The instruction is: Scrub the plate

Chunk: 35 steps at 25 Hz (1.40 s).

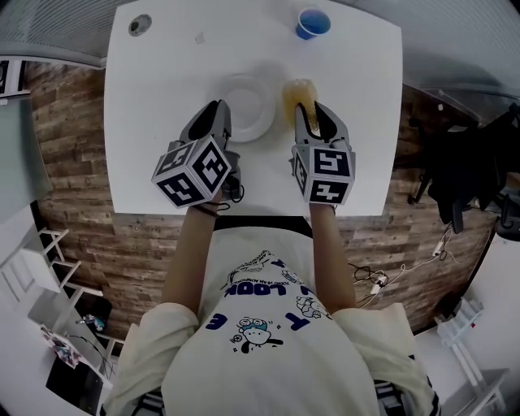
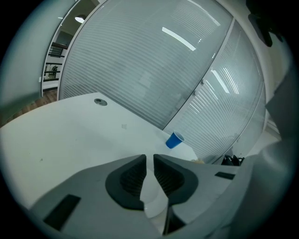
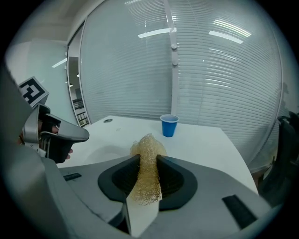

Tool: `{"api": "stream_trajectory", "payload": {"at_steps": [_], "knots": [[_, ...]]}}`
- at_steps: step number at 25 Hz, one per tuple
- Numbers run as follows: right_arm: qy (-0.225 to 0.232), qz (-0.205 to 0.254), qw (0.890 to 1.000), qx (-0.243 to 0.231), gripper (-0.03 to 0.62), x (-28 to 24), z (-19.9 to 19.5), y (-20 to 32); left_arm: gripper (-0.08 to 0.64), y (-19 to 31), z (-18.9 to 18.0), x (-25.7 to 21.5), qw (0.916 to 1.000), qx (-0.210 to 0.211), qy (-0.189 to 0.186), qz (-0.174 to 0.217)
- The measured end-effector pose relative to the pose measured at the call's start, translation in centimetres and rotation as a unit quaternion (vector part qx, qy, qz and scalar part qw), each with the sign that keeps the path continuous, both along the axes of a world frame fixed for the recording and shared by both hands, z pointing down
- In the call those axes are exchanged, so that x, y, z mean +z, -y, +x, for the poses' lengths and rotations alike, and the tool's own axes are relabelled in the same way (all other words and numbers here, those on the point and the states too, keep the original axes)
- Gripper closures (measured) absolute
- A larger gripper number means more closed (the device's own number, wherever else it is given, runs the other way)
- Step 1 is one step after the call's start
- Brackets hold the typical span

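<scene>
The plate (image 1: 244, 84) lies flat on the white table (image 1: 162, 97), straight ahead of me, bare and round; everything else I place by it. My right gripper (image 1: 312, 110) is just beside the plate's right edge, pointing forward and down; its jaws are clenched on a tan mesh scrubber (image 1: 297, 93), which is pinched at the middle so that a frizzy tuft stands out past the pads and a smaller tuft hangs behind them; from the head view the scrubber sits just off the plate's right rim, and I cannot tell whether it touches the rim or the table. My left gripper (image 1: 217, 108) is at the plate's left and near side, its tips over the rim; its jaws stand a narrow way apart with nothing between them, only white surface showing through the slit, so they grasp nothing. A blue cup (image 1: 313, 23) stands upright beyond the plate and off to its right, well apart from it, close to the table's far edge.
</scene>
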State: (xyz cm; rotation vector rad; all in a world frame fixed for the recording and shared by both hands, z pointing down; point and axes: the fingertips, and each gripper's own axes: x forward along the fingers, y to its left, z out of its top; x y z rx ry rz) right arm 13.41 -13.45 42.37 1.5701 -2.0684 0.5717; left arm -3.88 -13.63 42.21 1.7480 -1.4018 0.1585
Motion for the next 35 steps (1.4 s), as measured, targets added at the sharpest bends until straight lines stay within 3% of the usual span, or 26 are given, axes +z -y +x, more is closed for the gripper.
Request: {"api": "stream_trajectory", "payload": {"at_steps": [8,25,35], "knots": [[0.009,-0.024,0.999,0.02,0.494,2.0,1.0,0.0,0.512,-0.4,1.7,0.5,0.9995,0.022,0.021,-0.003],[-0.015,-0.035,0.999,0.002,0.48,3.7,0.0,0.3,0.538,-0.9,2.6,1.5,0.9991,0.031,0.026,-0.014],[-0.006,-0.004,1.0,0.0,0.393,1.8,-0.7,0.9,0.538,-0.8,2.1,0.7,0.9988,0.034,0.036,-0.002]]}}
